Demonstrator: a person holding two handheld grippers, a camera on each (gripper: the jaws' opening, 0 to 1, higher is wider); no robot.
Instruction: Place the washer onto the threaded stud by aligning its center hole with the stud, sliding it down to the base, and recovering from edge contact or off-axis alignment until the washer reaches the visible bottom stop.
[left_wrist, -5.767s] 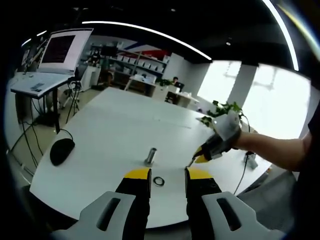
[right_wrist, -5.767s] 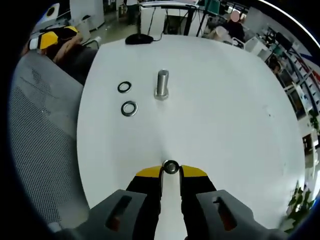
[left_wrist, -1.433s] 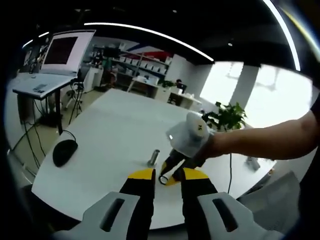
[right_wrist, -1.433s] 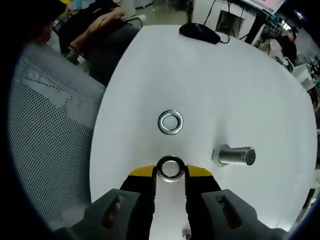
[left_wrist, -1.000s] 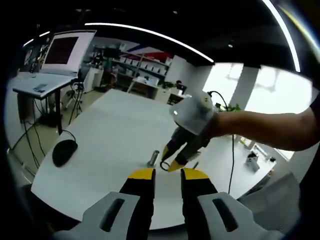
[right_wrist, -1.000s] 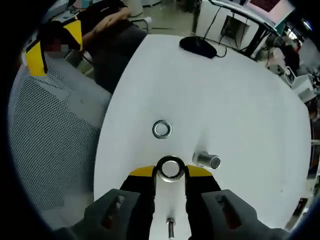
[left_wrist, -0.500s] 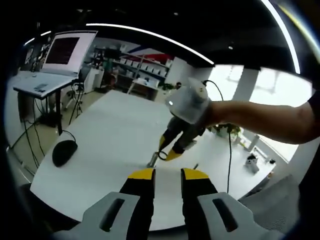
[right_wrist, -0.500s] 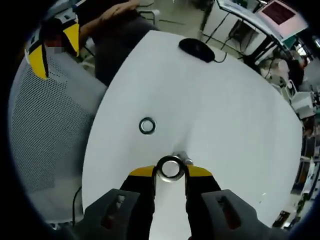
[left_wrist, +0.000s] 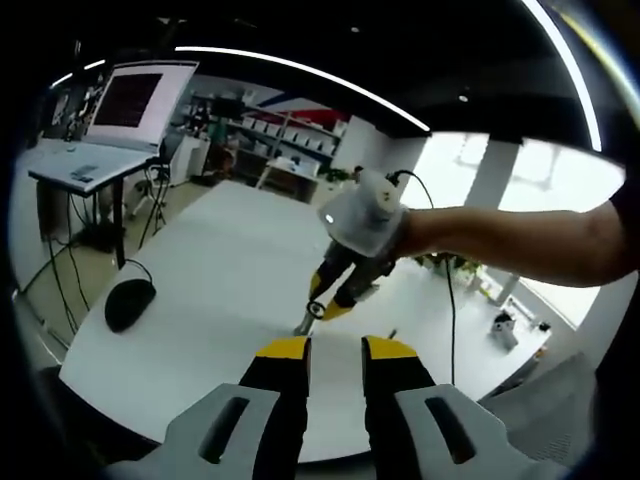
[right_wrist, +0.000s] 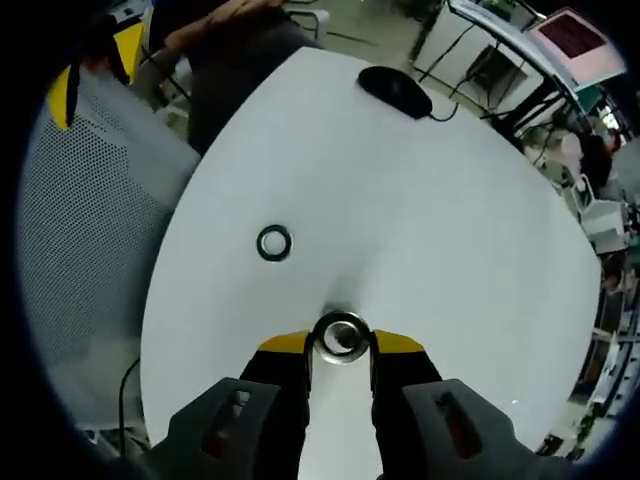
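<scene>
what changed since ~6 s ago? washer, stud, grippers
The right gripper lifted its washer off the table, carried it over to the stud and now holds it directly above it. One loose washer left the table; the spare washer stayed. The left gripper stayed open and empty at the near edge; stud and mouse unmoved.
</scene>
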